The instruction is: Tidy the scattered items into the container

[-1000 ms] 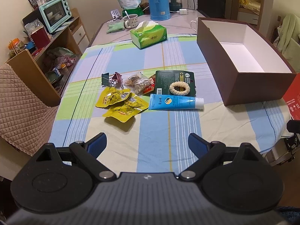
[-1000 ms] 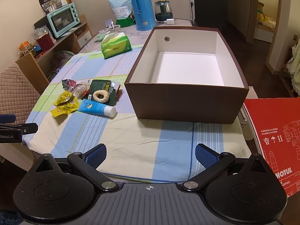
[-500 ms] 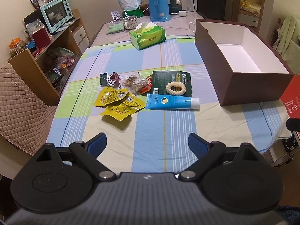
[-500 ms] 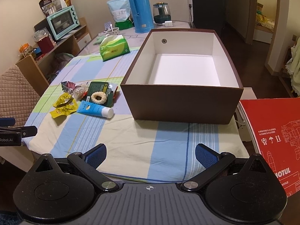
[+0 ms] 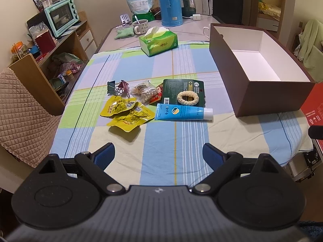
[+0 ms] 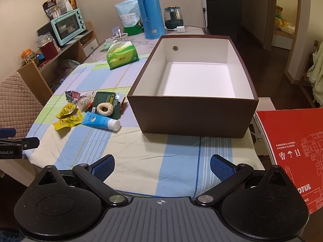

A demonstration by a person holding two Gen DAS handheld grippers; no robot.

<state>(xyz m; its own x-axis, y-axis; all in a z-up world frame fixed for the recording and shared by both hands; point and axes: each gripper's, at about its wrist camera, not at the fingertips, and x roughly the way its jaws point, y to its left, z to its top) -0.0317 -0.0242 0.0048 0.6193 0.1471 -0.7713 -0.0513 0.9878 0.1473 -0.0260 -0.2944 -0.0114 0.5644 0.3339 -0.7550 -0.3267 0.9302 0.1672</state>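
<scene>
The items lie bunched mid-frame on the desk (image 5: 125, 153): the blue tube (image 5: 182, 112) touches the green card (image 5: 182, 88) and the yellow packets (image 5: 128, 113) overlap, so a grab may drag neighbours. The brown box (image 6: 191, 113), right, is empty. Left hand-held gripper (image 5: 158, 153) and right hand-held gripper (image 6: 161, 165) are spread wide, holding nothing.

- Tablecloth (image 5: 129, 68): checks of blue, lilac, cream and lime, with thin white stripes.
- Box (image 6: 193, 117): brown outside, white inside.
- Tube (image 5: 181, 112): bright blue, white cap.
- Sachets (image 5: 125, 113): yellow.
- Card (image 5: 181, 86): dark green, with a cream ring (image 5: 187, 98).
- Tissue pack (image 5: 158, 43): green.
- Flask (image 5: 170, 2): blue.
- Oven (image 5: 61, 18): mint.
- Fingertips (image 6: 103, 165): blue pads on black.
</scene>
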